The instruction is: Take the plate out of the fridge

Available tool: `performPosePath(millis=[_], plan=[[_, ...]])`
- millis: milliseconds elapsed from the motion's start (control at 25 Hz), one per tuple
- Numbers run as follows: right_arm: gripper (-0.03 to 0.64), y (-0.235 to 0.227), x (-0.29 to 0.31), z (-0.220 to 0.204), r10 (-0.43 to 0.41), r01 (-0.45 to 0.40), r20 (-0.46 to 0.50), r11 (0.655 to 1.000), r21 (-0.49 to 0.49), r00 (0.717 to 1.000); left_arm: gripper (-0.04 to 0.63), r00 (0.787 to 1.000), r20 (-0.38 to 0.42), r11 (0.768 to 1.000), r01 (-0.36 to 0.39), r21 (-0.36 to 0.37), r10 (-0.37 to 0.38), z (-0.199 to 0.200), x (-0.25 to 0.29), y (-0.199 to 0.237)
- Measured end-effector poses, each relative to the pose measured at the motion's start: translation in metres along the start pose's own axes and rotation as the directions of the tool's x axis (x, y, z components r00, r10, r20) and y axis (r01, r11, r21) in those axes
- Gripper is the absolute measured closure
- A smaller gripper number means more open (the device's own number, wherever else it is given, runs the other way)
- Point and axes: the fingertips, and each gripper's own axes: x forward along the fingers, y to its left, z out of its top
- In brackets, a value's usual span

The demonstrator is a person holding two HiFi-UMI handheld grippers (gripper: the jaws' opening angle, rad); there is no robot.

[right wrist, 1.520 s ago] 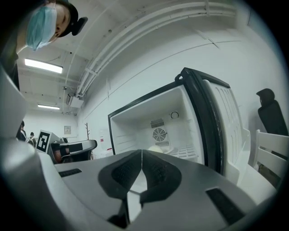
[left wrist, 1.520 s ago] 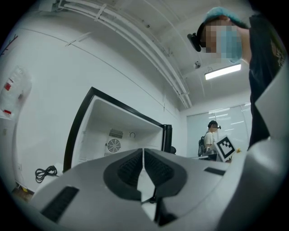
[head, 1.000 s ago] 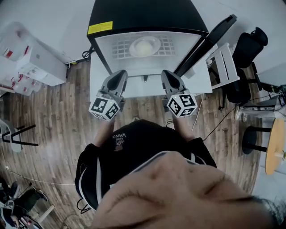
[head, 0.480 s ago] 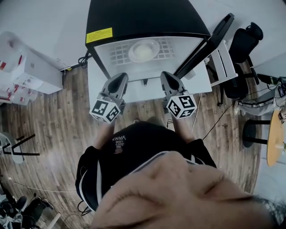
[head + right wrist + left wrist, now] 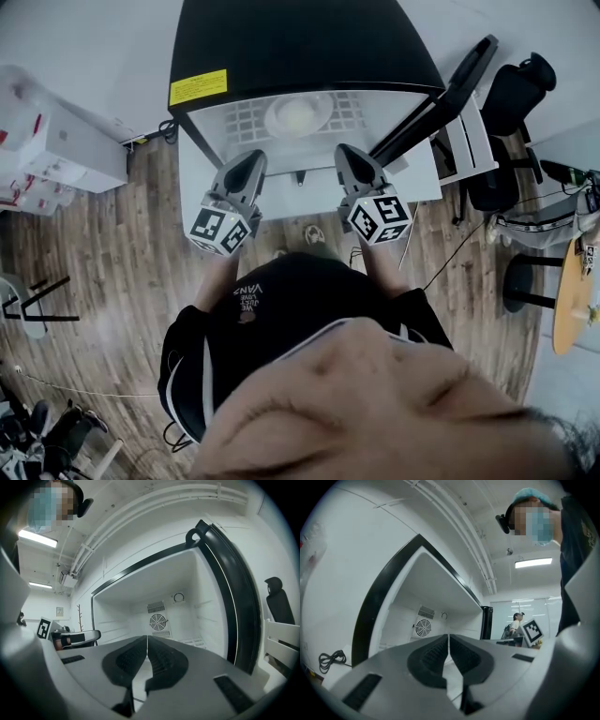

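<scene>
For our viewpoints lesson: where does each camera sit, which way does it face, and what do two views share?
Head view: on the person's head, steeply down at open black fridge, round white plate, forearms.
Left gripper view: on the left gripper, along shut fingers into fridge.
Right gripper view: on the right gripper, likewise.
Shared: both show the round fan.

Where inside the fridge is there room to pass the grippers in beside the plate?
Wire shelf lies bare either side of the plate, out to the fridge walls. The open door crowds the approach on the right.
</scene>
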Motion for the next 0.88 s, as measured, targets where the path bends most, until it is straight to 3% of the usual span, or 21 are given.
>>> performPosePath(millis=[440,880], plan=[[0.604,-0.02,0.026,0.015,0.061,-0.061,0.015,0.998,-0.009,0.998,0.574,0.999,0.011,0.999,-0.043,0.005,0.043,0.005,0.029,0.008],[0.604,-0.026,0.05,0.018,0.137,-0.137,0.003,0.99,-0.016,0.991,0.574,0.988,0.011,0.985,-0.155,-0.07,0.156,-0.001,0.04,0.029]])
